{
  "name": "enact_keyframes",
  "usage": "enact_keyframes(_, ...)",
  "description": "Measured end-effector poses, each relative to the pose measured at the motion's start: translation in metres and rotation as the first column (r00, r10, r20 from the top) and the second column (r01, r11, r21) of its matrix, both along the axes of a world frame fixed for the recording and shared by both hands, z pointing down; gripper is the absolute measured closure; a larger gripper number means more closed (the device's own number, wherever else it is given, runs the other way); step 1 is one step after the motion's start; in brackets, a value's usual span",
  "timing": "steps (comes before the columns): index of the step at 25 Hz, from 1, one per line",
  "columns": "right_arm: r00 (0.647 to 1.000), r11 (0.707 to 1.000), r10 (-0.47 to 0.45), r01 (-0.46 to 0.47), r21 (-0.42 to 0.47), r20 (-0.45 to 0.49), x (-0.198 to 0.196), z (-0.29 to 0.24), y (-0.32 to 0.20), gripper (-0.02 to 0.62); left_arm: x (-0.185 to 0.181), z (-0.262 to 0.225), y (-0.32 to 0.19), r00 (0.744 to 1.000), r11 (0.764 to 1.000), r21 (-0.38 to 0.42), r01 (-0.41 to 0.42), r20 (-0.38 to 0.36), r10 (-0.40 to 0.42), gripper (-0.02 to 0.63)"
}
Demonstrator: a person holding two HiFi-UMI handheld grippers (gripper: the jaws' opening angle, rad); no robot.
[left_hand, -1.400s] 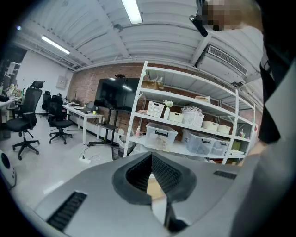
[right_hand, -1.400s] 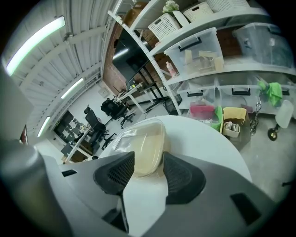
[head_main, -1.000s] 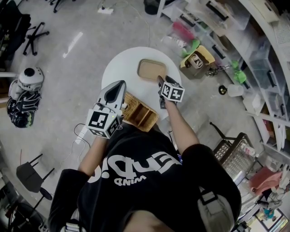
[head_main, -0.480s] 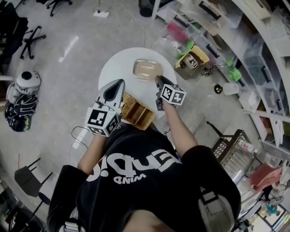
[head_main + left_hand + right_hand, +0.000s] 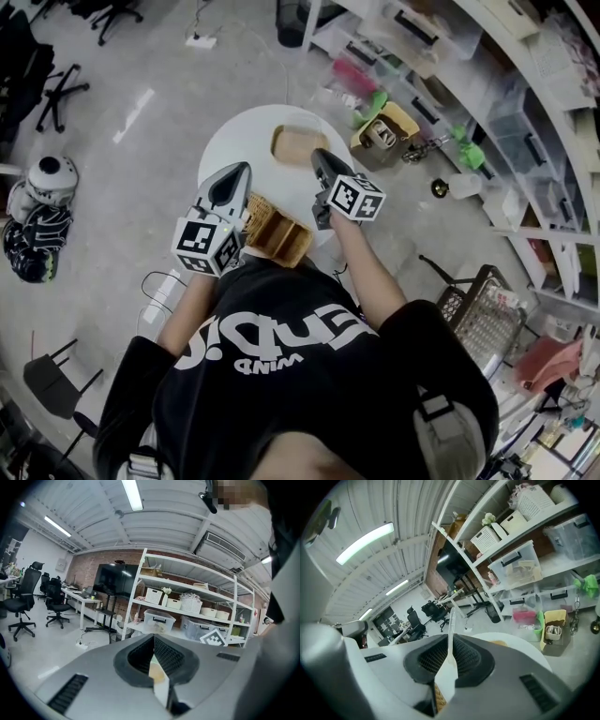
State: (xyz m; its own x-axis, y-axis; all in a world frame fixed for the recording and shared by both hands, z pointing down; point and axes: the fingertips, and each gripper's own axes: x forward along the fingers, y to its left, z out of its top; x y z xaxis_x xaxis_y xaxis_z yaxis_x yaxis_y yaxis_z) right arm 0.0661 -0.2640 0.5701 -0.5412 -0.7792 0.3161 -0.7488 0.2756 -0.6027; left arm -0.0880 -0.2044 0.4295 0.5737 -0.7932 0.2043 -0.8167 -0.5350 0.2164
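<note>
Right gripper (image 5: pixel 317 157): jaws stood spread 1.4 s back, with the tan tray (image 5: pixel 293 142) showing between them. Now they are pressed together with nothing pinched, and the gripper is tipped up toward the white shelving (image 5: pixel 135 595). Left gripper (image 5: pixel 153 641): jaws together, empty, as before. The right one's marker cube (image 5: pixel 213 637) has come into its view.

Room: brick back wall, grey floor (image 5: pixel 141 112), shelving with clear bins, office chairs (image 5: pixel 23 602). Round white table (image 5: pixel 225 150) under both grippers. Wicker basket (image 5: pixel 272 230) on its near edge, between the grippers. Tan tray lies on the table's far side, just ahead of the right gripper's tips and apart from them.
</note>
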Motion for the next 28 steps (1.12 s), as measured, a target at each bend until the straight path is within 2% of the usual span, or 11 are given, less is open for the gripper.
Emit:
enact_keyframes(5,1.000,0.991,0.014,-0.010,0.133,-0.023,0.006,-0.057,-0.002,0.565,-0.001,-0.002,-0.007,1.000,1.000,0.008,0.002,0.006,-0.002,0.606)
enact_keyframes(9,0.997,0.969,0.035,-0.015,0.248,-0.076,0.009,-0.106,0.013,0.565,-0.005,-0.005,-0.008,1.000,1.000,0.015,-0.007,0.000,0.007,0.606)
enact_keyframes(14,0.986,0.939,0.114,-0.068,0.338,-0.118,0.015,-0.150,0.044,0.565,-0.009,-0.013,-0.009,0.999,0.998,0.033,-0.047,0.004,0.047,0.606)
enact_keyframes(22,0.947,0.919,0.227,-0.131,0.371,-0.228,0.020,-0.164,0.111,0.565,-0.009,-0.025,0.002,0.991,0.989,0.067,-0.131,0.019,0.130,0.606)
enact_keyframes(28,0.934,0.920,0.251,-0.149,0.362,-0.255,0.023,-0.155,0.146,0.565,-0.007,-0.024,0.015,0.992,0.990,0.068,-0.122,0.020,0.121,0.606)
